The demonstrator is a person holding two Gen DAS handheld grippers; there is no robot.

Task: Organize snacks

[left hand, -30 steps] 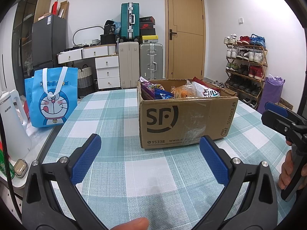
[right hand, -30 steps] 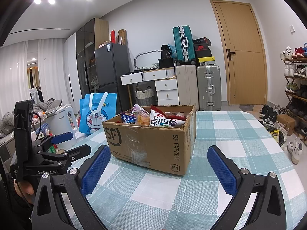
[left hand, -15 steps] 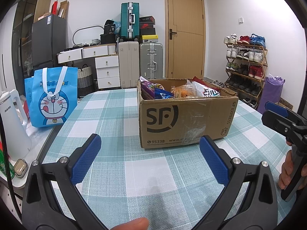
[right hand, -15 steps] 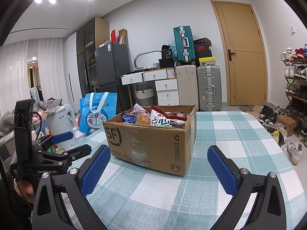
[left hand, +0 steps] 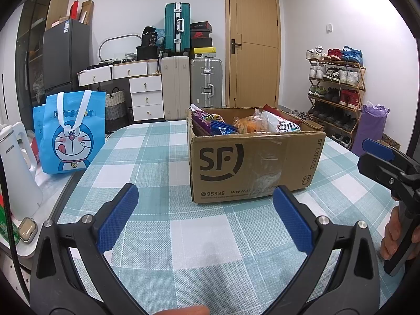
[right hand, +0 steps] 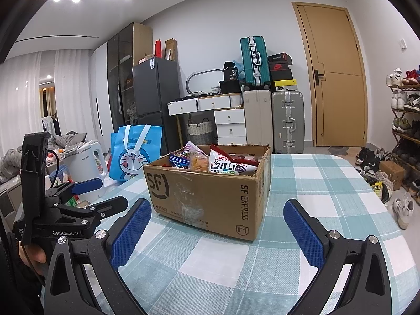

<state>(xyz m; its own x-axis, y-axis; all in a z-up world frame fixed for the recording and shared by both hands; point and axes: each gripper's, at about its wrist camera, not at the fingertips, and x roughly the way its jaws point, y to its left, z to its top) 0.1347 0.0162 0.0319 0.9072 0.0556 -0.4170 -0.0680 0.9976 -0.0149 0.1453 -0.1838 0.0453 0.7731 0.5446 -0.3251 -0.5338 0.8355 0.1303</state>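
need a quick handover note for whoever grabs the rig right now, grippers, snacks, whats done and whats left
Left gripper: jaws open, empty, held above the tablecloth short of the box.
Right gripper: jaws open, empty, also short of the box.
Snacks: all packed in the open SF cardboard box on the table.
Done: nothing visible; no snack is out of the box.
Left: all the sorting. A blue cartoon bag stands by the table's left edge.

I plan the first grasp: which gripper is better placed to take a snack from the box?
Probably left: the left gripper squarely faces the box; the right gripper meets it corner-on.
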